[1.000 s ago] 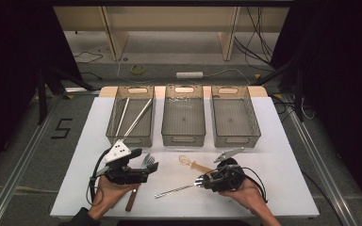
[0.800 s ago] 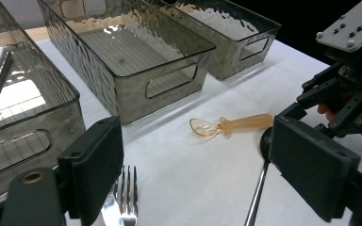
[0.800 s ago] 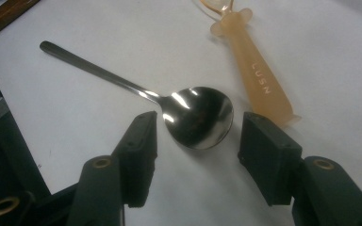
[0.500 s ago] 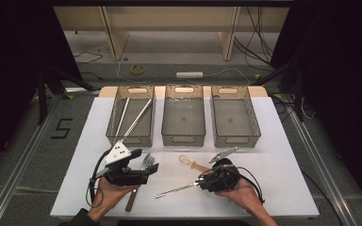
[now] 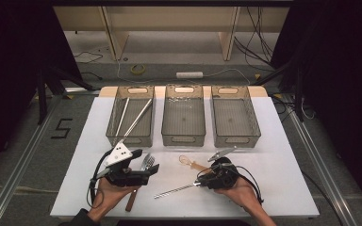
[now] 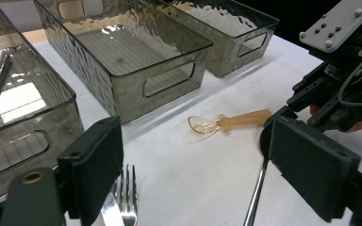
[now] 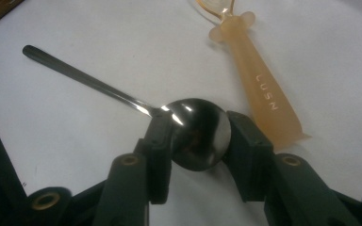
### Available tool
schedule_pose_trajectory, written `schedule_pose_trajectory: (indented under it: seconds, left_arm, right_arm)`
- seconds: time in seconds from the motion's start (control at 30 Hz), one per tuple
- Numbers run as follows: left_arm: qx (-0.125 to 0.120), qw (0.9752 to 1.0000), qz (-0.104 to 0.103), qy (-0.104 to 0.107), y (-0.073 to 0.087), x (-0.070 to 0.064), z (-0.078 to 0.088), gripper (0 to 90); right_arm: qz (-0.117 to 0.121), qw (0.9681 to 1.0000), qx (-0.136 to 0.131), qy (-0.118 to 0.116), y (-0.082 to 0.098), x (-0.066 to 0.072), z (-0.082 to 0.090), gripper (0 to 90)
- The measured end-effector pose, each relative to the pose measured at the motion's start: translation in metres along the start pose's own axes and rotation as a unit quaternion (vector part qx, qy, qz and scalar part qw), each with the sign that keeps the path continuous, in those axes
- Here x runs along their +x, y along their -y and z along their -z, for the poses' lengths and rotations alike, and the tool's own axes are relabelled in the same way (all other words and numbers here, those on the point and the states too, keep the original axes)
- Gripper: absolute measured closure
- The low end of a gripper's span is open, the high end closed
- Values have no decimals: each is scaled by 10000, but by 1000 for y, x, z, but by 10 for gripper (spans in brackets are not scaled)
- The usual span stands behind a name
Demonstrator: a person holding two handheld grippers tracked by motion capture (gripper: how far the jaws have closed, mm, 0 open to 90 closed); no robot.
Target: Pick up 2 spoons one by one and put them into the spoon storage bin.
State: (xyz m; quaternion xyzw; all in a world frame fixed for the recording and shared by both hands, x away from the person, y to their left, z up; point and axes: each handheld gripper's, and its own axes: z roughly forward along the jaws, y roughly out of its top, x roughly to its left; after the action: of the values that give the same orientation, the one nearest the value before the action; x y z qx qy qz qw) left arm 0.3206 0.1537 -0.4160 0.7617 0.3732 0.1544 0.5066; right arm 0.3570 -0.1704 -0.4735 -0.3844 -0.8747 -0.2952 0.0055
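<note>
The right hand-held gripper (image 7: pixel 195 136) has just been closing its jaws, and in the right gripper view both pads sit against the sides of the bowl of a metal spoon (image 7: pixel 198 132), one on each side, so the spoon is gripped at the bowl. The spoon lies on the white bench (image 5: pixel 283 141); its thin handle runs away from the bowl toward the upper left of that view, and in the high view it stretches from the right hand-held gripper (image 5: pixel 202 181) toward the person's left, low on the bench.

Just beside the spoon's bowl lies an orange plastic spoon (image 7: pixel 259 89), its handle close to the right-hand pad; whether they touch cannot be told. In the high view this orange plastic spoon (image 5: pixel 193 164) sits just above the gripped one.

The left hand-held gripper (image 6: pixel 193 179) stands wide open with nothing between its jaws. Below it, near its left jaw, lies a fork (image 6: pixel 125 197), tines pointing away. In the high view the fork (image 5: pixel 147 162) rests beside the left hand-held gripper (image 5: pixel 146 172).

Farther back on the bench stand three smoky clear bins in a row: the left bin (image 5: pixel 118 136) holding long metal rods (image 5: pixel 136 117), then the middle bin (image 5: pixel 184 136) and the right bin (image 5: pixel 235 136).
</note>
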Motion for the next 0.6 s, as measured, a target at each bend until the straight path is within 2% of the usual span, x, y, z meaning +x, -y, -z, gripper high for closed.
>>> schedule_pose_trajectory:
  seconds: [0.37,0.6]
  left_arm:
    - [39,10000,-91,7,0,-2,-1,177]
    - [22,10000,-88,4,0,-2,0,178]
  right_arm:
    - [7,10000,-75,12,0,-1,2,794]
    - [17,10000,-74,-60,0,-1,4,829]
